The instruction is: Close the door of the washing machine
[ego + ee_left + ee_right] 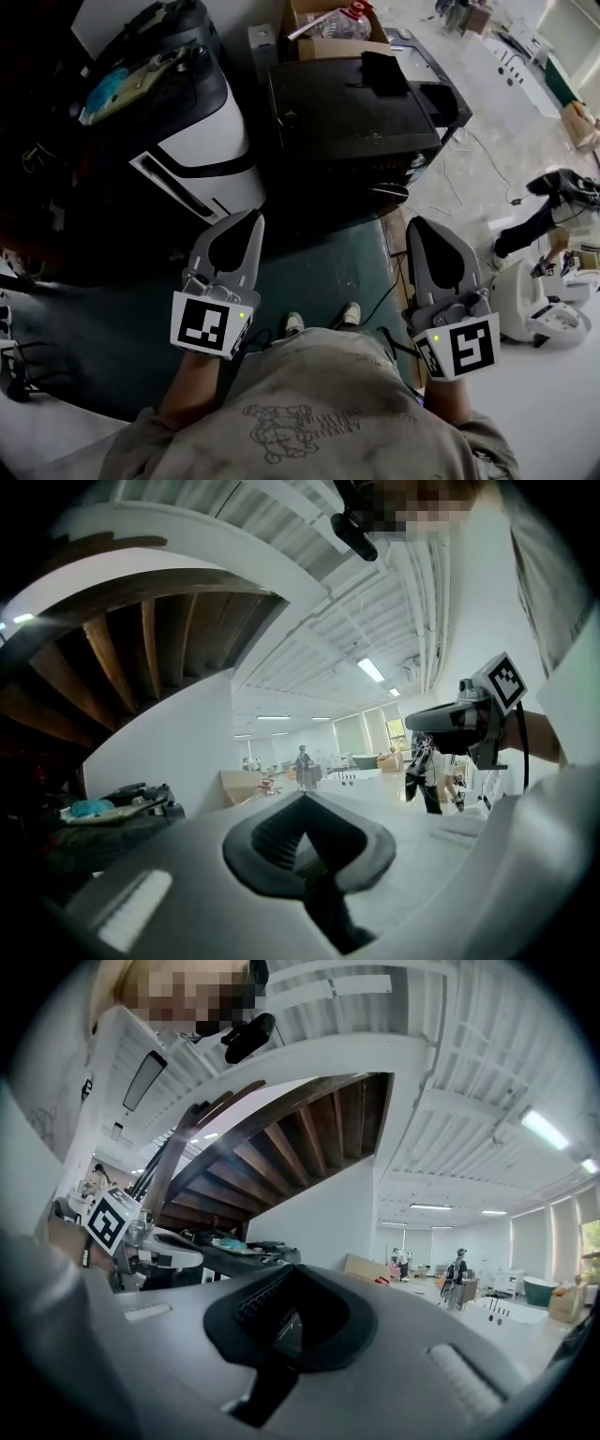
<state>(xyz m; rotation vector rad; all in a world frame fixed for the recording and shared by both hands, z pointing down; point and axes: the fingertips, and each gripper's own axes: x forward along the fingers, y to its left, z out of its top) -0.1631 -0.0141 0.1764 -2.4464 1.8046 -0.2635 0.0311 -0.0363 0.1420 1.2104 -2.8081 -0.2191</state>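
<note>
Fingers of left gripper (251, 223) and right gripper (422, 228) together, nothing between.

Glossy white plastic washing machine (202, 141), brown cardboard box (330, 47), matt green mat (319, 277)

At the far edge of the head view we see a cardboard box (328, 45) with a clear, red-capped bottle (345, 19) lying in it. A dark green mat (319, 272) covers the floor nearest us. To the right, thin cables (453, 178) trail over the pale floor (487, 84). In the gripper views we look up at the brown wooden underside of a staircase (300, 1138) and long ceiling lights (372, 670). A person (458, 1277) stands far off in the bright hall.
</note>
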